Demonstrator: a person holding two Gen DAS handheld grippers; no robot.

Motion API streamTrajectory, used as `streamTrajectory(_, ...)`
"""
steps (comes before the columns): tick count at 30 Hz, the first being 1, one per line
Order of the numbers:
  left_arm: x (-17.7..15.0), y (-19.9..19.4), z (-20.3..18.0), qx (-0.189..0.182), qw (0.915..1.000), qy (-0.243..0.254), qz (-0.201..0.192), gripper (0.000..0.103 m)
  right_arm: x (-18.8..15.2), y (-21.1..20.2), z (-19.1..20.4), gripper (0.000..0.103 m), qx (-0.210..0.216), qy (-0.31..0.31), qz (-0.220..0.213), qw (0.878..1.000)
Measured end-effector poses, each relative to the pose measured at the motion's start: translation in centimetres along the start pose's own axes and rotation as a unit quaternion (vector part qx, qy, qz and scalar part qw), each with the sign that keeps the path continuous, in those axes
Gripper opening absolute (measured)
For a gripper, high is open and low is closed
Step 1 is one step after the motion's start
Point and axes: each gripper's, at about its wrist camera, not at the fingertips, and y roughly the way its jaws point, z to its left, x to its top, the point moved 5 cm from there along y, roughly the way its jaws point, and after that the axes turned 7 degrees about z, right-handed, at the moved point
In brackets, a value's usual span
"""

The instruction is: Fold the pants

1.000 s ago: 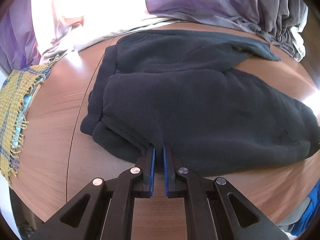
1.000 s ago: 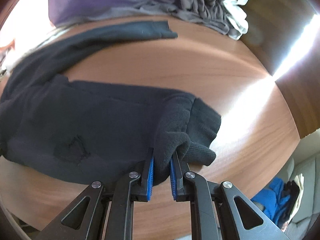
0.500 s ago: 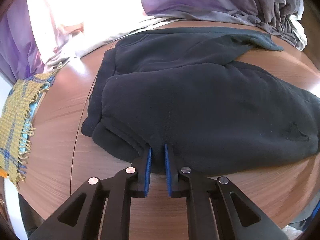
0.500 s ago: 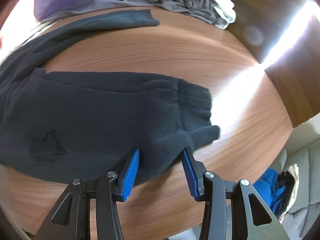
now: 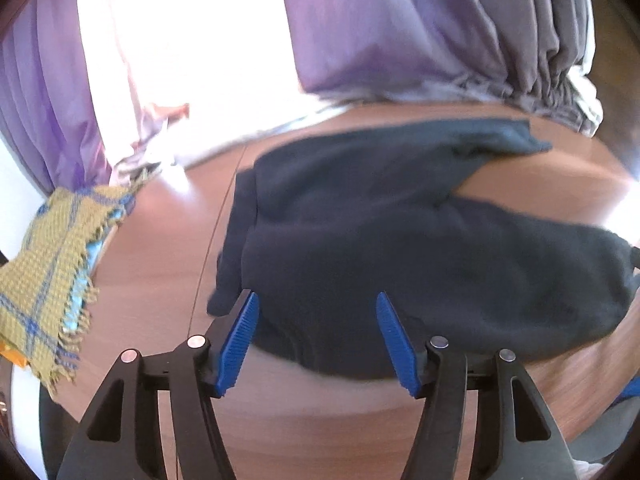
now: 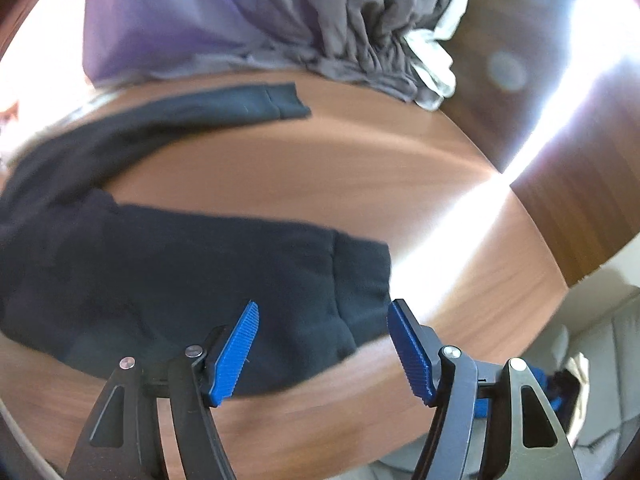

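Dark navy sweatpants (image 5: 400, 240) lie flat on a round wooden table (image 5: 160, 264). The waist end is at the left, and the two legs spread toward the right. My left gripper (image 5: 318, 300) is open and empty, raised above the near edge by the waistband. My right gripper (image 6: 323, 308) is open and empty above the near leg's ribbed cuff (image 6: 360, 280). The pants also show in the right wrist view (image 6: 180, 272), with the far leg's cuff (image 6: 286, 100) lying flat further back.
A yellow-and-blue woven cloth (image 5: 52, 272) hangs over the table's left edge. Purple and grey curtains (image 5: 420, 32) bunch along the far rim, also in the right wrist view (image 6: 360, 40). A blue item (image 6: 556, 396) lies below the table at the right.
Both grippers have opened and let go of the pants, then lifted back from the fabric. The near leg's cuff, bunched a second ago, now lies flat.
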Motion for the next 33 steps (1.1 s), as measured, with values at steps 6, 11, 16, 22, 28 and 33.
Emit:
streamTrajectory(6, 3.3, -1.1, -0.7, -0.007, 0.9991, 0.008, -0.042, 0.061, 3.0, -1.2, 0.2, 0.067, 0.028, -0.017, -0.050, 0.998)
streamTrajectory(11, 5.3, -0.9, -2.0, -0.030, 0.9984, 0.004, -0.047, 0.061, 6.0, -1.1, 0.2, 0.067, 0.047, -0.025, -0.078, 0.996)
streamTrajectory(16, 6.8, -0.2, -3.7, -0.032, 0.9983, -0.005, -0.049, 0.061, 8.9, -0.4, 0.2, 0.067, 0.054, -0.043, -0.097, 0.993)
streamTrajectory(22, 8.5, 0.6, -6.3, -0.043, 0.9977, -0.018, -0.049, 0.061, 12.6, 1.9, -0.5, 0.067, 0.083, -0.043, -0.092, 0.991)
streamTrajectory(28, 10.6, 1.6, -9.8, -0.048, 0.9963, 0.013, -0.070, 0.061, 15.7, 4.7, -0.5, 0.067, 0.125, -0.045, -0.069, 0.989)
streamTrajectory(33, 11.8, 3.9, -12.6, -0.050, 0.9961, 0.040, -0.061, 0.061, 17.9, 6.7, -0.4, 0.067, 0.142, -0.061, -0.062, 0.986)
